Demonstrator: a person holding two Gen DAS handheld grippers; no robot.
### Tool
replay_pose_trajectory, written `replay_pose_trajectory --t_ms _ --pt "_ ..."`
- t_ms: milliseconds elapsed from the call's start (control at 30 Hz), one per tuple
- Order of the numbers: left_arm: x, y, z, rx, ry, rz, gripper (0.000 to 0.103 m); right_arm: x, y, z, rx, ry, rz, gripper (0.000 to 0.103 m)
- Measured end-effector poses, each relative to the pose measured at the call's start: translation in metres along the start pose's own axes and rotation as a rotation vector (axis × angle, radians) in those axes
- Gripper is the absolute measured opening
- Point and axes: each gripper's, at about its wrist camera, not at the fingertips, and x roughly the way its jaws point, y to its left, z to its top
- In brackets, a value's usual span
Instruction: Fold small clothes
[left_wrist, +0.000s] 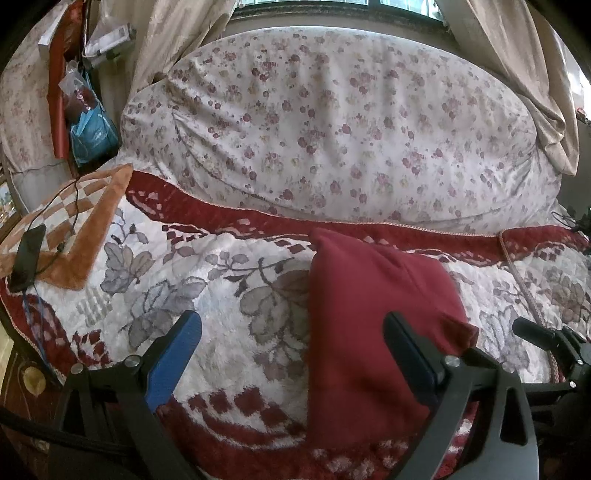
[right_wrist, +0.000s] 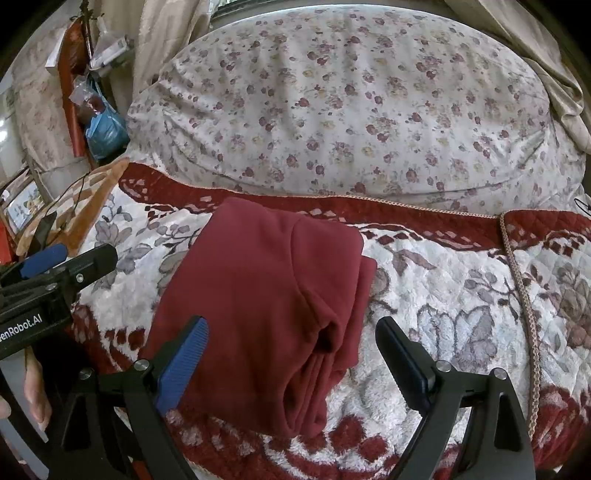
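Soft window daylight, edges perhaps warped

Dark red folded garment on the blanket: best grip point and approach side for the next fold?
Probably the near right edge of the dark red folded garment, where stacked layers end in a thick open lip. Bring the right gripper, jaws open, low from the near side so one finger slides under the lip. The left edge is a smooth, flat fold against the fleece blanket, offering less to pinch. The left gripper is also open.

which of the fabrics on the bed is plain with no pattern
The folded dark red garment lying on the fleece blanket. The blanket has grey leaves, the duvet small roses, the orange cloth checks.
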Motion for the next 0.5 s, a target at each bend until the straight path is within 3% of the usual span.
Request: replay_pose_trajectory --t_ms 500 --pt "0.0040 -0.0044 -0.0036 0.011 0.006 0.004 0.098 0.0048 0.0008 -0.0019 0.009 0.021 -0.002 0.095"
